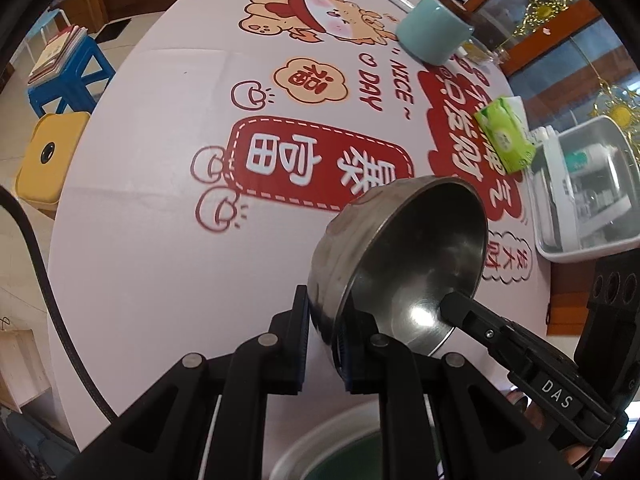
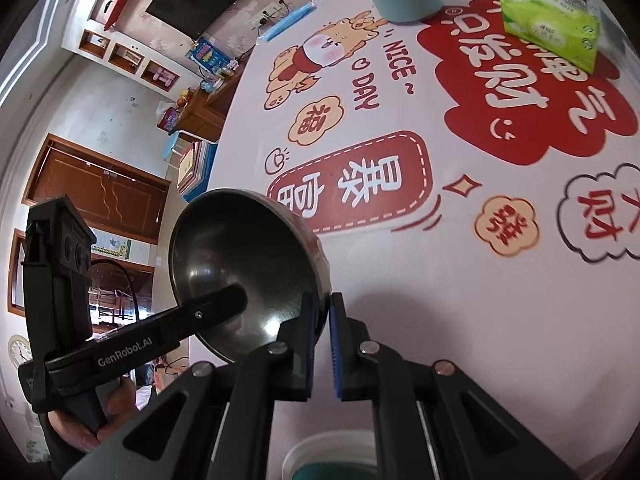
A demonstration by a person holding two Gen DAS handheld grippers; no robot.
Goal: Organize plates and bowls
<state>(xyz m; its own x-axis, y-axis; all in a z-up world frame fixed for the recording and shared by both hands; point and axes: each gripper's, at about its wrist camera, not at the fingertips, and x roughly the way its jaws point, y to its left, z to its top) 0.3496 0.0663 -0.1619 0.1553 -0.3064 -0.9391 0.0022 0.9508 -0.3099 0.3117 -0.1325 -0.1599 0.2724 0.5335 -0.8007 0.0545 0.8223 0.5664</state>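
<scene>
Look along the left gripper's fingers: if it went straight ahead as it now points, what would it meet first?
The left gripper already clamps the steel bowl by its rim, so the bowl leads. Beyond it the line runs toward the printed tablecloth, likely met first, though depth is unclear.

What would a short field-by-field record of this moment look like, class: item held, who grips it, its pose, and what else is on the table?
Held item: steel bowl
Grips: left gripper and right gripper, each pinching the bowl's rim
Pose: tilted on edge, lifted above the printed tablecloth
Nearby: teal mug, green tissue pack, metal tray
Below grippers: white-rimmed bowl, partly hidden
</scene>
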